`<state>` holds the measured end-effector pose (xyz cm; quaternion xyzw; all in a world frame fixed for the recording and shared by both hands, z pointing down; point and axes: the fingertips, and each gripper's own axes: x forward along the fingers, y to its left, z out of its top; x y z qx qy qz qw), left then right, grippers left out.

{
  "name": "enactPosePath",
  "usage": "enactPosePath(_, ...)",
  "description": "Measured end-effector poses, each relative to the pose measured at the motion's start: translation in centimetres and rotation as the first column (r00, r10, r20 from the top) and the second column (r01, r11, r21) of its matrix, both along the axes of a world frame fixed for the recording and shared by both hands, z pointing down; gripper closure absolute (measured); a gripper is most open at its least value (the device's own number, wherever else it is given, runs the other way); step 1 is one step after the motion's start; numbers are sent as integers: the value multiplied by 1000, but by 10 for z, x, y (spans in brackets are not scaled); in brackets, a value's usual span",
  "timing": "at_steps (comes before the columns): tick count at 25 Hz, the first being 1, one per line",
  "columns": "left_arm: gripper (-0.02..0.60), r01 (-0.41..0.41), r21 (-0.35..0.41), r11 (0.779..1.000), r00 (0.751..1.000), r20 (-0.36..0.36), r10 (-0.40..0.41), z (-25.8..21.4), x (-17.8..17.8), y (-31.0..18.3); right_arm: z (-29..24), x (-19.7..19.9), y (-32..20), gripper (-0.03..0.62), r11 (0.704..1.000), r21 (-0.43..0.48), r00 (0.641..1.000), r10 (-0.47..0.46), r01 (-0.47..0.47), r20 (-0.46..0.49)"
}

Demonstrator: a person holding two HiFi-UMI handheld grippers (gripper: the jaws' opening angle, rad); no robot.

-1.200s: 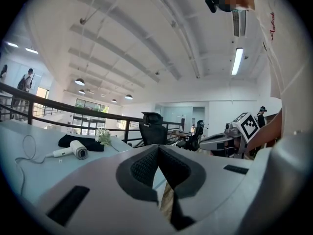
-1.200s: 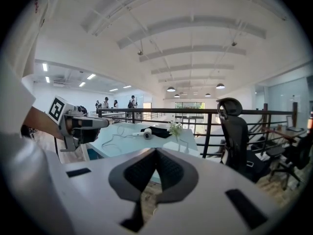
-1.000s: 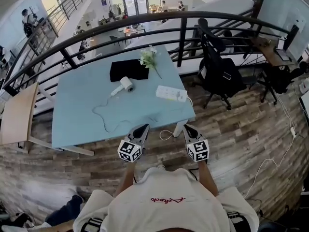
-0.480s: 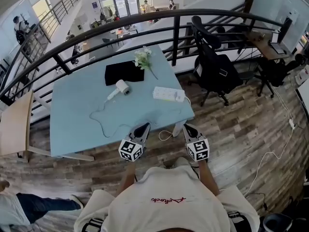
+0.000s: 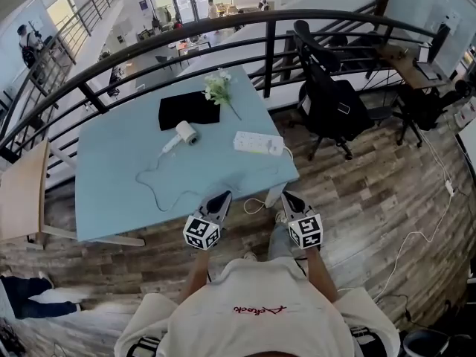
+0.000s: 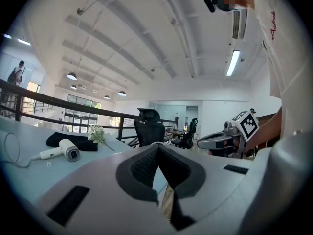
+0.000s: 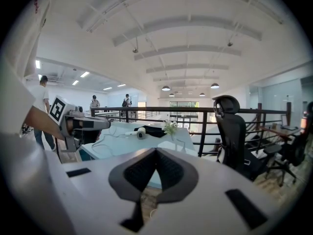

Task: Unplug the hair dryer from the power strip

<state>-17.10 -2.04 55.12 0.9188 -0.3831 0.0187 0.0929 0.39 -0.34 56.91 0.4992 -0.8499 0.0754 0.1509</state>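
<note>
one hair dryer (image 5: pixel 186 132), one power strip (image 5: pixel 258 143), one black cloth (image 5: pixel 187 108) and one flower sprig (image 5: pixel 217 88) lie on the tabletop (image 5: pixel 119 162); at its near edge, the left hand-held gripper (image 5: pixel 221 196) and right hand-held gripper (image 5: pixel 287 196), both closed, empty.

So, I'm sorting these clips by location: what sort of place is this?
Probably an open-plan office, up on a mezzanine. A black railing runs behind the table, with a lower floor visible beyond it, and an office chair stands beside it.
</note>
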Motion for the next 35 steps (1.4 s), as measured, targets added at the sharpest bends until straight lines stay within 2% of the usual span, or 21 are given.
enactPosePath(13, 574, 31, -21, 999, 999, 9, -31, 11, 6, -38, 12, 4, -44, 577, 999, -16, 999, -41, 41, 15)
enactPosePath(26, 572, 70, 1, 998, 997, 30, -70, -5, 24, -144, 1, 18, -159, 577, 996, 5, 996, -87, 87, 34)
enactPosePath(35, 573, 147, -4, 989, 988, 48, -147, -14, 35, -195, -5, 23, -221, 577, 985, 1, 984, -171, 171, 57)
